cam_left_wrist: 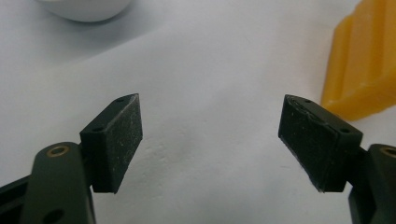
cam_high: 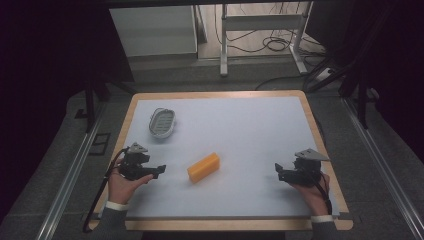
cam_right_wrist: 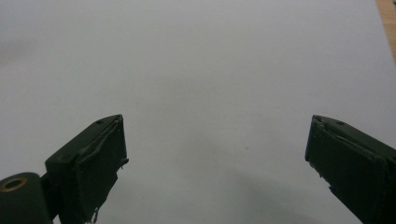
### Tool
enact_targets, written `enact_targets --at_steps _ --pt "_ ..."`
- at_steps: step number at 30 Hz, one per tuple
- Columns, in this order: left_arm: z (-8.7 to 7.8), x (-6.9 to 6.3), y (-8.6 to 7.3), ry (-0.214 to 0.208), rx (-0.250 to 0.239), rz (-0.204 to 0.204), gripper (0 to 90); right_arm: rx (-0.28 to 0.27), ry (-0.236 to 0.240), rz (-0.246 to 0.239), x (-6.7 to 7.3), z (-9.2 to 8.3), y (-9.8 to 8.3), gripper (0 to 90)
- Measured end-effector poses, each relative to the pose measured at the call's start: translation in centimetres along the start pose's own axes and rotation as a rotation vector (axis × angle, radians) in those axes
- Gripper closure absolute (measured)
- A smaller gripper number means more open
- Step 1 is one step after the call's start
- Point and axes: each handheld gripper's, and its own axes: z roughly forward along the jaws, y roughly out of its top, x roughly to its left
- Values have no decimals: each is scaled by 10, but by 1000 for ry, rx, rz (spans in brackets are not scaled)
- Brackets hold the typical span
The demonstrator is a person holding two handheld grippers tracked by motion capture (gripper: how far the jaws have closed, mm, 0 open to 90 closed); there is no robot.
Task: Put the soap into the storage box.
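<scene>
An orange-yellow bar of soap (cam_high: 203,167) lies near the middle of the white table mat (cam_high: 240,135). A grey oval soap dish (cam_high: 162,122) sits at the back left. My left gripper (cam_high: 159,170) rests low at the front left, pointing toward the bar from its left; its jaws stand wide apart over bare mat (cam_left_wrist: 210,135), with the bar (cam_left_wrist: 364,70) beyond the right jaw. My right gripper (cam_high: 278,171) hovers at the front right, its jaws wide and nothing between them (cam_right_wrist: 217,154).
The mat lies on a wooden table (cam_high: 320,135) with edges close to both hands. Beyond the far edge stand a white panel (cam_high: 155,30), a metal frame (cam_high: 260,35) and loose cables on the floor. The dish's pale rim (cam_left_wrist: 84,9) shows at the top of the left gripper view.
</scene>
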Motion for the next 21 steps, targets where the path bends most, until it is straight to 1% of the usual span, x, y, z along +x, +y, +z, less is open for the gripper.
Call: enact_targets --at_steps 4,6,7,8,9,11,12,16,18,21 --pt "-6 -2 4 -16 -5 9 222 -3 -8 5 0 -2 0 55" --pt "-11 -5 9 -31 -3 21 223 -1 -8 5 -1 -3 -1 56" --pt "-11 -5 9 -31 -3 21 223 -1 -8 5 -1 -3 -1 56" --pt "-12 -7 14 -36 -3 30 222 -5 -3 4 -1 -4 -2 59" --pt "-12 -7 14 -36 -3 30 222 -5 -3 4 -1 -4 -2 59" --pt "-14 -12 21 -44 1 47 222 -7 -3 7 -3 -5 -3 60" --pt "-14 -12 21 -44 1 47 221 -10 -5 7 -3 -6 -3 61" --pt "-12 -19 30 -55 7 76 214 -14 -9 15 -5 -8 -3 61" --pt "-10 -23 34 -58 17 88 213 -14 -8 14 -6 -9 -4 61" --pt "-11 -25 37 -64 16 92 214 -12 -10 17 -7 -8 -4 61"
